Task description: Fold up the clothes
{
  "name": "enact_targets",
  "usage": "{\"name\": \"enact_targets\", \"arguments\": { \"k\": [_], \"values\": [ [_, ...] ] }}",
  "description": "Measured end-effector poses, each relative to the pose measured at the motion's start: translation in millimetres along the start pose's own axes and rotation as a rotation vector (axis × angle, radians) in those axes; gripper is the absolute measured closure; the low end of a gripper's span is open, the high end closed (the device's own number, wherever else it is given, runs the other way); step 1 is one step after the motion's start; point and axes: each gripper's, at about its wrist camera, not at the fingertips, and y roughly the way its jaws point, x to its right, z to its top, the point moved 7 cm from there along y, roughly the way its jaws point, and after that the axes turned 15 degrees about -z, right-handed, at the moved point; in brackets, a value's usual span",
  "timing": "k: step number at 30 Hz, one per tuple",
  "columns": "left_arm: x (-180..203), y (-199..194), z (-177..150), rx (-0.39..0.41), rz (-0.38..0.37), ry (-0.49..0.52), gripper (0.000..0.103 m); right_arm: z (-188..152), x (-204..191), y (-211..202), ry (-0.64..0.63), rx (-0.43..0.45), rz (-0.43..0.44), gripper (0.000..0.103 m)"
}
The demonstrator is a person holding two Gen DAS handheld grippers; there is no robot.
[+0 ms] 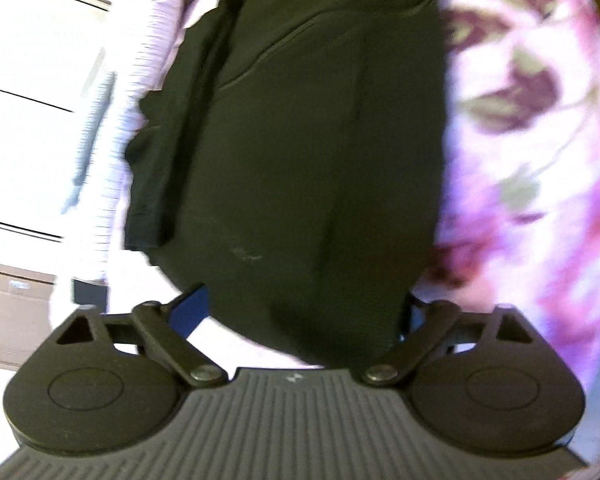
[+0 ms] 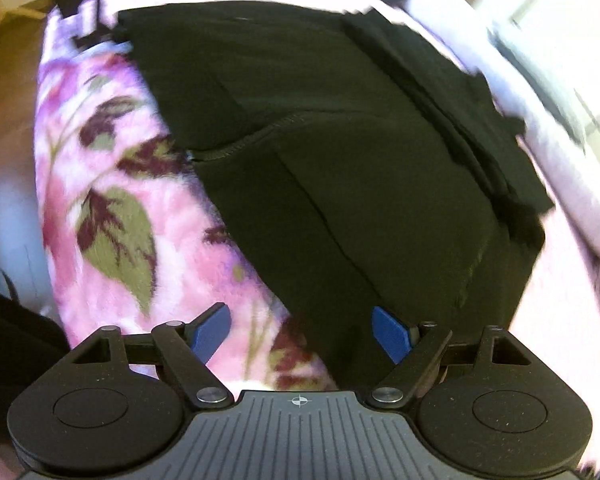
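Left tongs (image 1: 300,314): spread wide, pinching nothing; angled down at the near end of the black garment (image 1: 300,140), dark cloth filling the gap between the blue fingers (image 1: 190,312) and hiding most of the far-side one. Whether the pads touch the fabric: cannot tell.

Right tongs (image 2: 302,332): spread wide too, empty; straddling the garment's (image 2: 340,160) long edge, one blue finger (image 2: 392,334) over dark cloth, the other over the floral blanket (image 2: 112,208).

Garment: straight ahead of both tongs, stretching away from them, laid flat on the blanket (image 1: 520,120). Probably spread out this way to give a smooth base for a fold, and both tongs probably lined up along its near end to take two corners together and carry them over evenly.

Materials: thin, matte black knit, limp, lying in soft ridges; a stitched curved seam halfway out from the right tongs; a doubled-over strip bunched along the side beyond the right tongs' cloth-side finger. Underneath, a fluffy fleece blanket, pink and white with purple-and-olive leaves, likely soft enough to let a finger slide under a hem. Both views smeared by blur.
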Motion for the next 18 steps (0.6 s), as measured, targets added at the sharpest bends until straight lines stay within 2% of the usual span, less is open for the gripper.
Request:
{"name": "enact_targets", "arguments": {
  "k": [1, 4, 8, 12, 14, 16, 18],
  "values": [
    [0, 1, -4, -0.007, 0.013, -0.008, 0.027, -2, 0, 0, -0.033, 0.029, -0.010, 0.022],
    [2, -2, -6, -0.015, 0.039, -0.018, 0.029, -13, 5, 2, -0.110, 0.084, -0.066, 0.022],
    [6, -6, -5, -0.016, 0.052, -0.016, 0.031, -41, 28, 10, -0.163, 0.042, -0.193, 0.022],
    [5, -3, -5, -0.020, 0.029, -0.040, 0.034, -67, 44, 16, -0.301, 0.034, -0.331, 0.023],
    [6, -3, -5, -0.022, 0.013, -0.047, 0.041, -77, 52, 21, -0.321, 0.028, -0.364, 0.023],
    [9, -3, -5, -0.023, -0.006, -0.047, 0.064, -76, 53, 22, -0.338, 0.048, -0.359, 0.024],
    [14, -1, -4, -0.032, -0.023, -0.029, 0.076, -73, 50, 21, -0.358, 0.071, -0.346, 0.042]
  ]
}}
